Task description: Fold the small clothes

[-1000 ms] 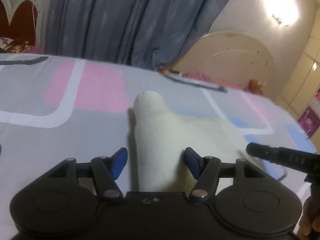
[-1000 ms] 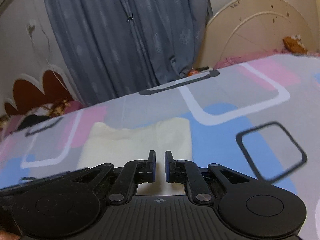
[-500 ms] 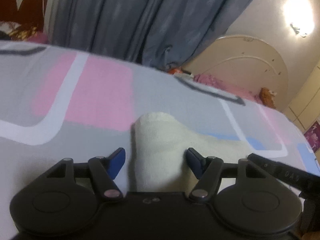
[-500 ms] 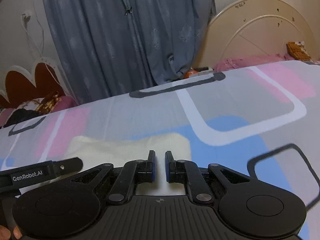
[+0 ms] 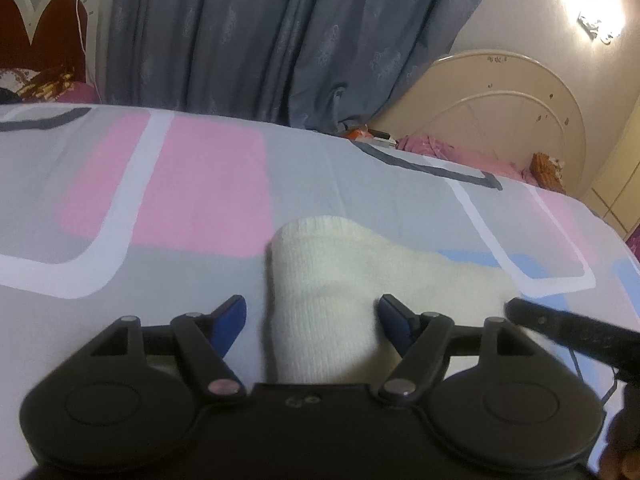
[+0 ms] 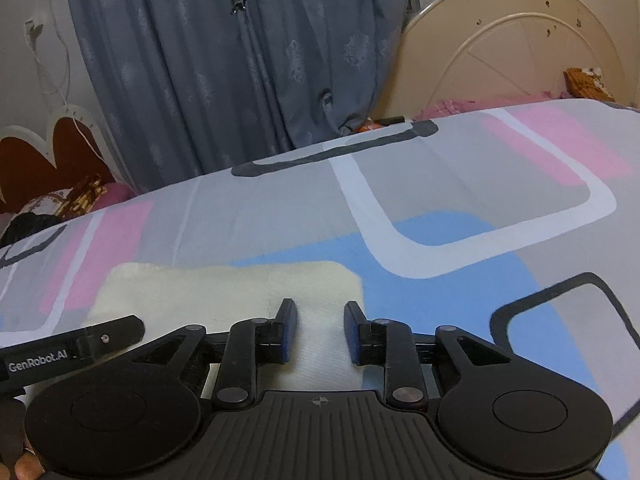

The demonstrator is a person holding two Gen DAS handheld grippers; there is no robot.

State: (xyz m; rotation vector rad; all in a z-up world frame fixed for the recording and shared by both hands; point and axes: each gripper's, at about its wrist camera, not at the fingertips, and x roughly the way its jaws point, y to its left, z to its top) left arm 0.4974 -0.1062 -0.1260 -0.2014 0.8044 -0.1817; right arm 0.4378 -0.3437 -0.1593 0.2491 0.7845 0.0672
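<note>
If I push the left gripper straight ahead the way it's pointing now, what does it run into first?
The cream knitted garment. It lies on the bedsheet right between the open jaws of the left gripper, its rounded end just ahead. Beyond it there is only sheet, then the blue curtain far off. Height above the cloth is unclear.

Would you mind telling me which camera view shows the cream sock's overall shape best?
The right wrist view: the cream sock lies broadside, both ends visible. The left wrist view shows it end-on, foreshortened between the open left gripper's fingers.
</note>
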